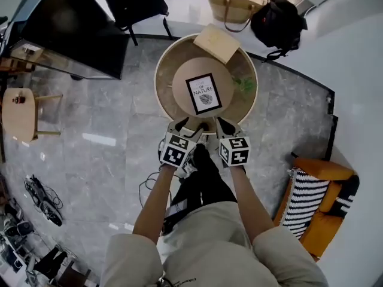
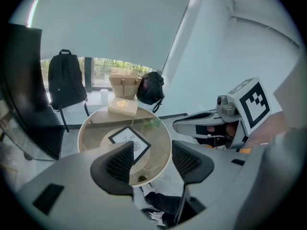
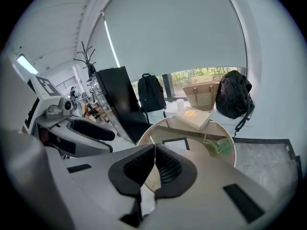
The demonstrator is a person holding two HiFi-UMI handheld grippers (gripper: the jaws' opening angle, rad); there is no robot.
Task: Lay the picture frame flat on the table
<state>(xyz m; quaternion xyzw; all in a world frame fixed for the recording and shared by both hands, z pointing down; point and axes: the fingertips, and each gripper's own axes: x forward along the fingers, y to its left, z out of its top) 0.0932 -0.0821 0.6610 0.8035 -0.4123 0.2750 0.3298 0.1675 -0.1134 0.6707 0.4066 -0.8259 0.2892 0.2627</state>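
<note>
The black picture frame with a white print lies face up near the middle of the round glass-topped table. It also shows in the left gripper view as the frame, and in the right gripper view as the frame. Both grippers hover off the table's near edge, apart from the frame. My left gripper is open with nothing between its jaws. My right gripper is shut and empty, close to the right of the left one.
A tan book lies at the table's far edge, and a small green item at its right. Beyond stand a straw bag, black backpack and black chair. A dark screen stands left, an orange armchair right.
</note>
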